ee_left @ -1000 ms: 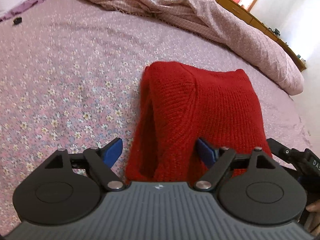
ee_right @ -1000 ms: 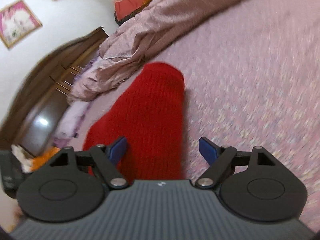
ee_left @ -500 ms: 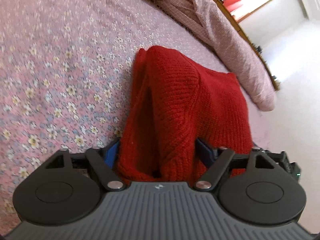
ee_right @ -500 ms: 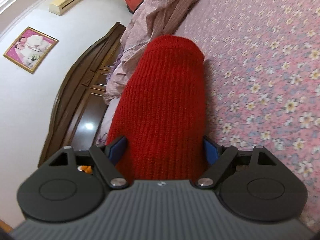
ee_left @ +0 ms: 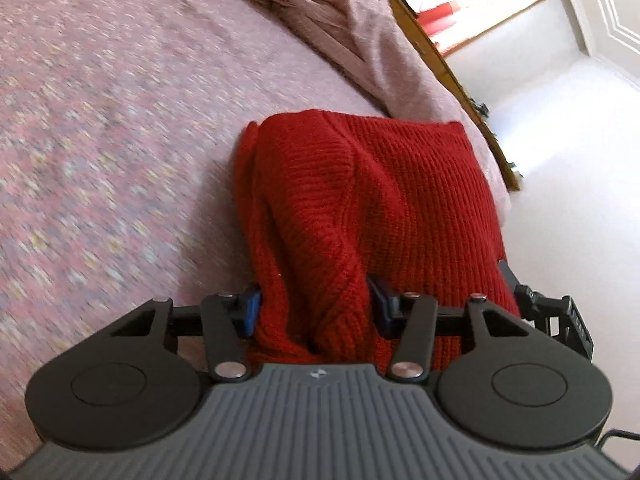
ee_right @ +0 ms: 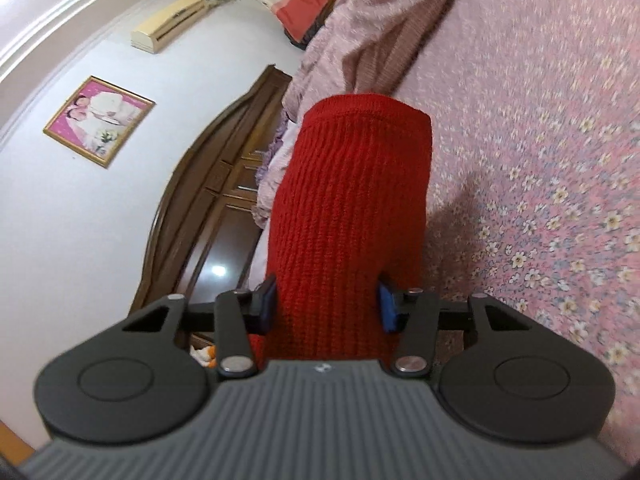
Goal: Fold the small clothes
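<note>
A folded red knitted garment (ee_left: 360, 200) hangs lifted above the floral pink bedsheet (ee_left: 100, 140). My left gripper (ee_left: 314, 308) is shut on its left end, the blue pads pressing into a bunched fold. In the right wrist view the same red garment (ee_right: 352, 208) fills the middle, and my right gripper (ee_right: 328, 304) is shut on its other end, both blue pads against the knit. The right gripper's black body (ee_left: 552, 316) shows at the right edge of the left wrist view, behind the garment.
A crumpled pink quilt (ee_left: 340, 20) lies along the far side of the bed, also in the right wrist view (ee_right: 360, 40). A dark wooden headboard (ee_right: 208, 200) stands on the left. The bed's wooden edge (ee_left: 472, 100) and pale floor (ee_left: 580, 160) lie to the right.
Both grippers closed from open onto the red garment's ends and lifted it off the bedsheet. Both views have tilted as the garment rose.
</note>
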The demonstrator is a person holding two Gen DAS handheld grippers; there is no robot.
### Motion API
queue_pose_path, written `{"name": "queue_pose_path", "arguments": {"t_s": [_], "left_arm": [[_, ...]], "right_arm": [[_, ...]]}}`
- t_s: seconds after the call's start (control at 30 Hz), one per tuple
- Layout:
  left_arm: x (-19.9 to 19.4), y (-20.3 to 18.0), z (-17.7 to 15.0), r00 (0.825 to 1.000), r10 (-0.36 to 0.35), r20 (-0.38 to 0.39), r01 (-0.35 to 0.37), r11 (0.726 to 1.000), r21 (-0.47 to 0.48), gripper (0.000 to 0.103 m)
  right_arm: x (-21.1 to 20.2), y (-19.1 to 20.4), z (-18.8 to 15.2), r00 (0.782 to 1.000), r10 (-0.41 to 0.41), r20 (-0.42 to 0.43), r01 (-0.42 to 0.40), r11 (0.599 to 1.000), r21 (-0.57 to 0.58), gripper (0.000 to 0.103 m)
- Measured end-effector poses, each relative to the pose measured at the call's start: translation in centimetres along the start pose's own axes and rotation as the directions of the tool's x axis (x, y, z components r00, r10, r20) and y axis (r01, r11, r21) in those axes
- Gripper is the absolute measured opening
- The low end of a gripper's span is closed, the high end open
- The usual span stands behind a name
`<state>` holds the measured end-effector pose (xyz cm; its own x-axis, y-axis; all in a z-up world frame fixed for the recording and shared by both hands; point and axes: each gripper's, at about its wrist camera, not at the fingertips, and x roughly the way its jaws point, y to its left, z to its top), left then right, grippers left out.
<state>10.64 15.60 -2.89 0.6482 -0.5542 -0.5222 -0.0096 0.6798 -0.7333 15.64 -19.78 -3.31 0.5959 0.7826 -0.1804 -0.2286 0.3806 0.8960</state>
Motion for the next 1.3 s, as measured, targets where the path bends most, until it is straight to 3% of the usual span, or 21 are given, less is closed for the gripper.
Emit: {"name": "queue_pose_path", "arguments": {"t_s": [0.3, 0.57, 0.67, 0.87, 1.0, 1.17, 1.3], "left_arm": [[2.0, -5.4, -4.8, 0.991, -0.049, -0.127, 0.059, 0.995, 0.080, 0.057], [2.4, -8.5, -9.1, 0.980, 0.029, -0.194, 0.020, 0.970, 0.242, 0.057], [2.4, -8.6, -9.8, 0.978, 0.074, -0.193, -0.020, 0.963, 0.267, 0.057], [1.8, -8.1, -9.9, 0.978, 0.160, -0.133, -0.111, 0.942, 0.317, 0.057], [1.4, -7.9, -9.6, 0.975, 0.189, -0.119, -0.143, 0.938, 0.315, 0.058], [1.0, -10.0, -10.2, 0.973, 0.217, -0.082, -0.166, 0.900, 0.404, 0.058], [0.9, -11.2, -10.5, 0.968, 0.241, -0.065, -0.189, 0.879, 0.438, 0.058]], "right_arm": [[-8.8, -0.9, -0.8, 0.995, -0.060, 0.078, 0.057, 0.998, 0.034, 0.051], [-14.2, -4.3, -2.7, 0.983, -0.171, 0.066, 0.163, 0.981, 0.104, 0.051], [-14.4, -4.9, -3.4, 0.965, -0.255, 0.053, 0.251, 0.965, 0.073, 0.051], [-12.8, -4.1, -4.0, 0.923, -0.378, 0.069, 0.384, 0.915, -0.125, 0.053], [-12.2, -3.5, -4.3, 0.908, -0.410, 0.087, 0.419, 0.880, -0.224, 0.057], [-13.3, -2.7, -4.2, 0.892, -0.432, 0.132, 0.452, 0.863, -0.227, 0.060], [-14.6, 0.1, -5.2, 0.862, -0.463, 0.206, 0.505, 0.819, -0.273, 0.060]]}}
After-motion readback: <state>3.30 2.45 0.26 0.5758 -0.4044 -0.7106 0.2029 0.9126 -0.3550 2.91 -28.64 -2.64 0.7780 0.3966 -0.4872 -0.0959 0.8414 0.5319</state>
